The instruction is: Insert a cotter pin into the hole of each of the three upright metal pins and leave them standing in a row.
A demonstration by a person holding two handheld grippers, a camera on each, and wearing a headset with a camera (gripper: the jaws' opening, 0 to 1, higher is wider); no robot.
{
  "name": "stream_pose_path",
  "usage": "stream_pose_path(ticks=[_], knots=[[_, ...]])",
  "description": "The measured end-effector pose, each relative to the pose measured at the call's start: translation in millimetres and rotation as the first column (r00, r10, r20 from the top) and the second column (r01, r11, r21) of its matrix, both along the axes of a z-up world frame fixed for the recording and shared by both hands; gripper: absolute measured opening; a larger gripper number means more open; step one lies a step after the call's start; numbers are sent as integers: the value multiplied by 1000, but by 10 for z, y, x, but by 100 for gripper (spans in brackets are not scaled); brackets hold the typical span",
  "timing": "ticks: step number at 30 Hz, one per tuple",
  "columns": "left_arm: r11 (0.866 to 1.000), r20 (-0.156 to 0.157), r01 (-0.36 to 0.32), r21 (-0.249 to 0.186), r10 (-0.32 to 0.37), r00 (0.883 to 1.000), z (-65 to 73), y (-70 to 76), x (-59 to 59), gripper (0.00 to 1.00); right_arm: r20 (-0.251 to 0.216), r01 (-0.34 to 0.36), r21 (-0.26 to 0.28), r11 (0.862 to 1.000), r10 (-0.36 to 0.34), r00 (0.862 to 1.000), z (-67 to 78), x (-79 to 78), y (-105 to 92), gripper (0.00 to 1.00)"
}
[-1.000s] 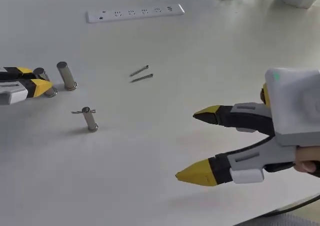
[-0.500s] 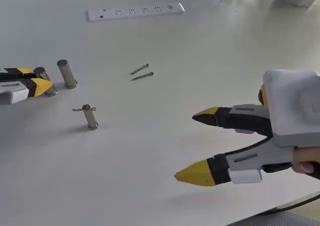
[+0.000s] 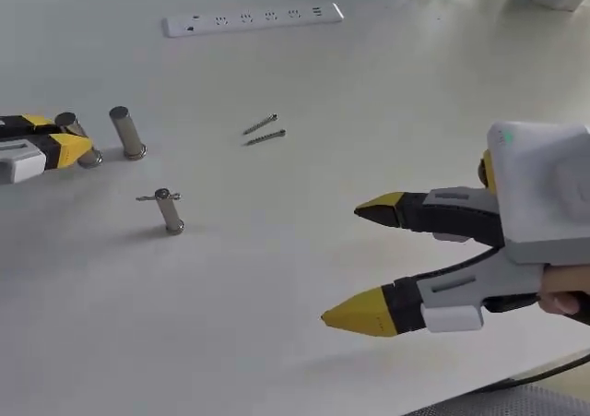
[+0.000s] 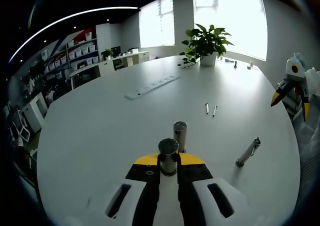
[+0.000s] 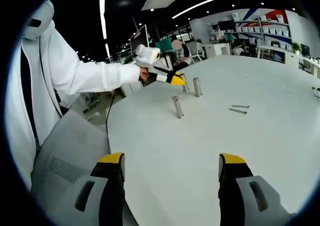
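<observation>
The left gripper (image 4: 169,161) had drawn the metal pin (image 4: 168,148) it pinched away from the neighbouring pin (image 4: 180,133), likely to space the row. The right gripper (image 3: 341,266) hovered spread, short of two loose cotter pins (image 3: 265,138); the third pin (image 3: 170,213) already carried one.

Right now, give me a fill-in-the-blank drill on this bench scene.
The left gripper is ___ on an upright metal pin. The right gripper has its jaws ___ and holds nothing. ___ loose cotter pins lie on the table. Only ___ standing pin already carries a cotter pin.
Missing words: shut; open; two; one.
</observation>
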State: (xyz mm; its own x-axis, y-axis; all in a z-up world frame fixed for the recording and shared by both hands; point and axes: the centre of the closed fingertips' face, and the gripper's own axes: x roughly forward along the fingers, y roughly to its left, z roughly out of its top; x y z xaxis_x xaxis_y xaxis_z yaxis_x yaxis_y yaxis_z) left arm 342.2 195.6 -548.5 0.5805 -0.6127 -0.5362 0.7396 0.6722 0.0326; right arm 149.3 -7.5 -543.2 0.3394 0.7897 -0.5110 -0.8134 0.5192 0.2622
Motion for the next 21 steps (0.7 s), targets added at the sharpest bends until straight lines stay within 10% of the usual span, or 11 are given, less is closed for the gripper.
stream_pose_path(ticks=[13,21], knots=[[999,79,16,-42,-13,997,570,-155,-399,10,30,-10,7,1000,10,1000,62,5,13,74],[999,84,18,-35,-16,996,661,-313,-714,10,50,10,31,999,-12,999,111,-27,4,75]])
